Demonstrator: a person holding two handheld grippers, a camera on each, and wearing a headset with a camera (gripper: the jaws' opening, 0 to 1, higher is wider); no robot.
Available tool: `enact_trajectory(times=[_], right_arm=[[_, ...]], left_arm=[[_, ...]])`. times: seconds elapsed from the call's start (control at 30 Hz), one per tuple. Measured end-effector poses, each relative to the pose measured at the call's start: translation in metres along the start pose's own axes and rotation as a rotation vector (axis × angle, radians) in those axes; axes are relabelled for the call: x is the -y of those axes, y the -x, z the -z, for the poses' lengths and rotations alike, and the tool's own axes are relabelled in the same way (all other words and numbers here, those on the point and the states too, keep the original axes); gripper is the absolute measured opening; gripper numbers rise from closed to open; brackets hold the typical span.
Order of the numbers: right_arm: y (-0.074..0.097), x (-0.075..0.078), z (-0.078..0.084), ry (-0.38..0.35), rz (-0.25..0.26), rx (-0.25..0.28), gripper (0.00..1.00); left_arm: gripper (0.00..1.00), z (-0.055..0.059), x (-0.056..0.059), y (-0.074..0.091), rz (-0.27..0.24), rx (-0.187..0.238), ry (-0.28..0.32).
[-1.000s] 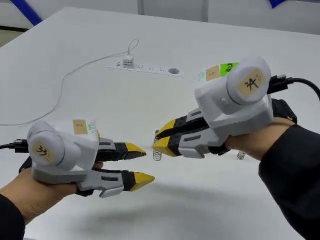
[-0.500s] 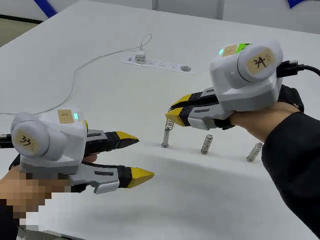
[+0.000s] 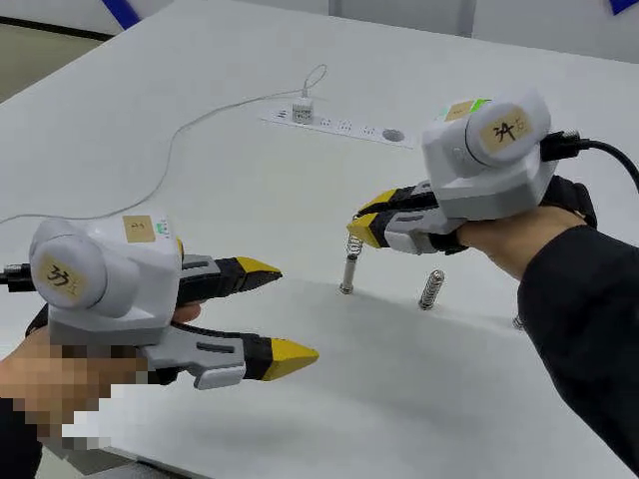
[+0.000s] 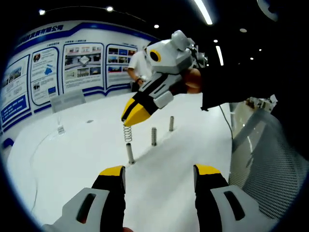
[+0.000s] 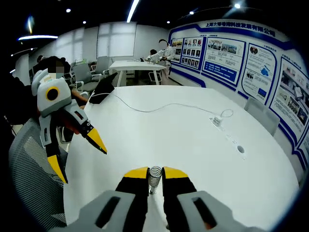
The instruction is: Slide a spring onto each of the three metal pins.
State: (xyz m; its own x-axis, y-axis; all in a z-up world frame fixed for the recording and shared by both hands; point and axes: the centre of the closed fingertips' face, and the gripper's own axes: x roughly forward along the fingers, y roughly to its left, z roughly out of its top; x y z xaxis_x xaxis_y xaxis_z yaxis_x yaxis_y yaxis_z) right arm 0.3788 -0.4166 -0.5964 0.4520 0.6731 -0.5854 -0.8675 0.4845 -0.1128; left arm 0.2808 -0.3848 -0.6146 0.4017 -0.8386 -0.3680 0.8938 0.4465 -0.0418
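My right gripper (image 3: pixel 361 226) is shut on a small steel spring (image 3: pixel 353 244). It holds the spring upright, with its lower end at the top of the left metal pin (image 3: pixel 346 276). In the right gripper view the spring (image 5: pixel 155 176) sits pinched between my yellow tips. A second pin (image 3: pixel 431 289) to the right wears a spring. A third pin (image 4: pixel 171 123) stands beyond it, mostly behind my sleeve in the head view. My left gripper (image 3: pixel 285 311) hovers open and empty at the lower left, pointing toward the pins.
A white power strip (image 3: pixel 339 125) with a plug and a long cable (image 3: pixel 190 125) lies further back on the white table (image 3: pixel 419 399). A mesh chair back (image 4: pixel 263 154) stands at the table's edge. People sit at desks far behind.
The right gripper has carried its spring up to the top of the left pin and holds it there. The left gripper stays open. The head camera has shifted.
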Motion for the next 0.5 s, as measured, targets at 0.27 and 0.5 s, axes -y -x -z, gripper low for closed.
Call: enact_trajectory(times=[0.27, 0.5], right_arm=[[-0.008, 0.001, 0.009, -0.011, -0.001, -0.014, 0.11], [-0.015, 0.002, 0.018, -0.025, 0.003, -0.019, 0.11]], left_arm=[[0.59, 0.001, 0.000, 0.002, -0.008, -0.005, 0.006], [0.59, 0.002, -0.002, 0.002, -0.008, -0.010, 0.006]])
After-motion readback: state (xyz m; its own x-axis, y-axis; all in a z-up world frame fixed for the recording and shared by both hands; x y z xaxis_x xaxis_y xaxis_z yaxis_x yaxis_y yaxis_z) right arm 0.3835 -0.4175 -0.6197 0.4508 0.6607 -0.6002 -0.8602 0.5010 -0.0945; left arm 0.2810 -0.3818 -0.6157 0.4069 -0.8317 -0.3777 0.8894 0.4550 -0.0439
